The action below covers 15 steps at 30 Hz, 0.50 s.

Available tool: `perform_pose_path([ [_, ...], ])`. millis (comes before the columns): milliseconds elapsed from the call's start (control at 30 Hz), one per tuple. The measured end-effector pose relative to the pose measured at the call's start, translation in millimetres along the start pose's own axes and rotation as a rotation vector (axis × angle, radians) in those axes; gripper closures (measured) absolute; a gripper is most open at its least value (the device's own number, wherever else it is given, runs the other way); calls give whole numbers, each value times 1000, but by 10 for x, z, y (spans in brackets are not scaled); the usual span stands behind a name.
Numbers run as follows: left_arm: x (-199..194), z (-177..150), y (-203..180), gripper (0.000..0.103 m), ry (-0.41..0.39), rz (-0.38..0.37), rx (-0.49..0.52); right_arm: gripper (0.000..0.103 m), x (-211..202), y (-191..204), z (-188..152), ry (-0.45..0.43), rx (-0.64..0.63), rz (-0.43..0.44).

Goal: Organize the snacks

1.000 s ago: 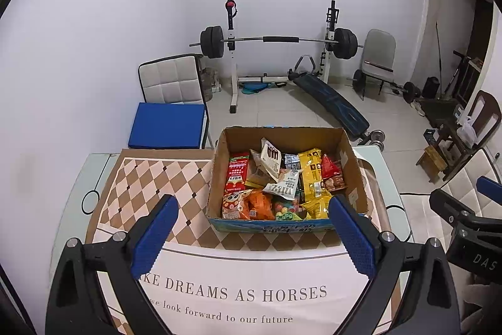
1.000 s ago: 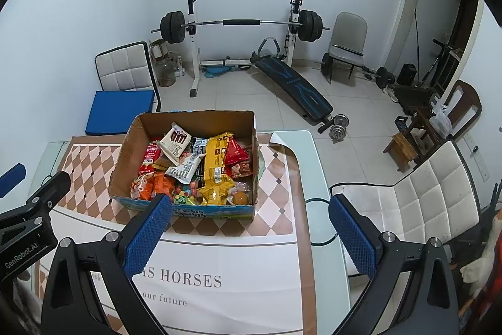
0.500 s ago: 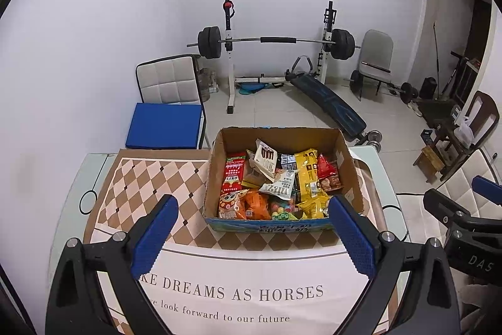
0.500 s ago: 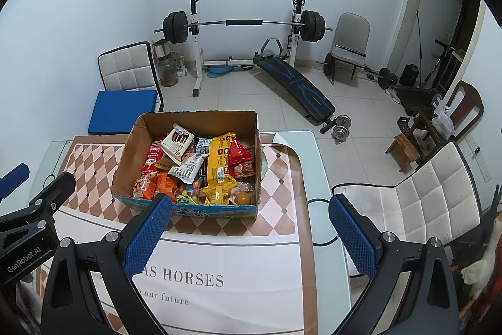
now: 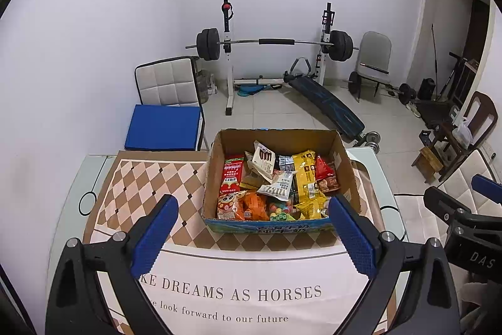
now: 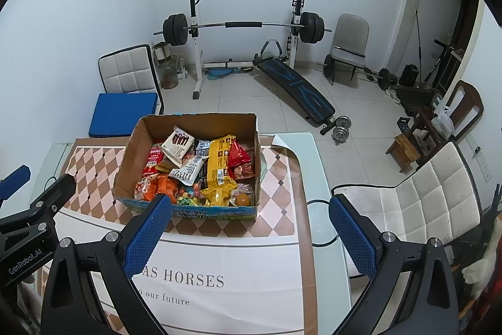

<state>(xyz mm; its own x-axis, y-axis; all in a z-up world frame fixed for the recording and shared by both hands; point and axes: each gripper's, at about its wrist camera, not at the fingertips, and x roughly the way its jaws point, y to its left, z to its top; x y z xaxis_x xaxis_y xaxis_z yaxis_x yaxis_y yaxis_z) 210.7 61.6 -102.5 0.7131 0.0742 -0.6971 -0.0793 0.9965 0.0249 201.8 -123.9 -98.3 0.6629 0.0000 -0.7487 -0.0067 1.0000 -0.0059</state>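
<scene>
Left gripper [image 5: 251, 228]: the jaws are held wide apart and nothing is gripped or touched; the blue pads are seen to either side of the near wall of the cardboard box [image 5: 269, 225], which lies straight ahead of this gripper and just beyond it. Right gripper [image 6: 251, 225]: likewise spread wide and empty; from it the box [image 6: 191, 212] lies ahead and to the left, only the left pad overlapping the box's near wall in view, so the left gripper is judged the better aligned and the nearer of the two.

The box stands open-topped on the checkered cloth [image 5: 150, 178] covering the table [image 6: 320, 178]. Within the box the snacks [image 5: 276, 184] are heaped loosely and overlapping: a red packet [image 5: 232, 175] against the left wall, a long yellow packet [image 5: 306, 175] right of centre with its long axis running from the box's near wall to its far wall, a white packet [image 5: 265, 160] tilted on top near the far wall, and orange packets [image 5: 251, 204] against the near wall. No snack is seen on the cloth outside the box.

The arrangement fits either packets awaiting sorting or packets already gathered into the box; which, cannot be told.
</scene>
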Motion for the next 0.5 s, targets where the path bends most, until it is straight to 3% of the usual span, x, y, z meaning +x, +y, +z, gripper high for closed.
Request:
perform_pose_path([
  [500,3,-7,6,5,-2,-3,-1,1,-19,13,16,-3,0,1],
])
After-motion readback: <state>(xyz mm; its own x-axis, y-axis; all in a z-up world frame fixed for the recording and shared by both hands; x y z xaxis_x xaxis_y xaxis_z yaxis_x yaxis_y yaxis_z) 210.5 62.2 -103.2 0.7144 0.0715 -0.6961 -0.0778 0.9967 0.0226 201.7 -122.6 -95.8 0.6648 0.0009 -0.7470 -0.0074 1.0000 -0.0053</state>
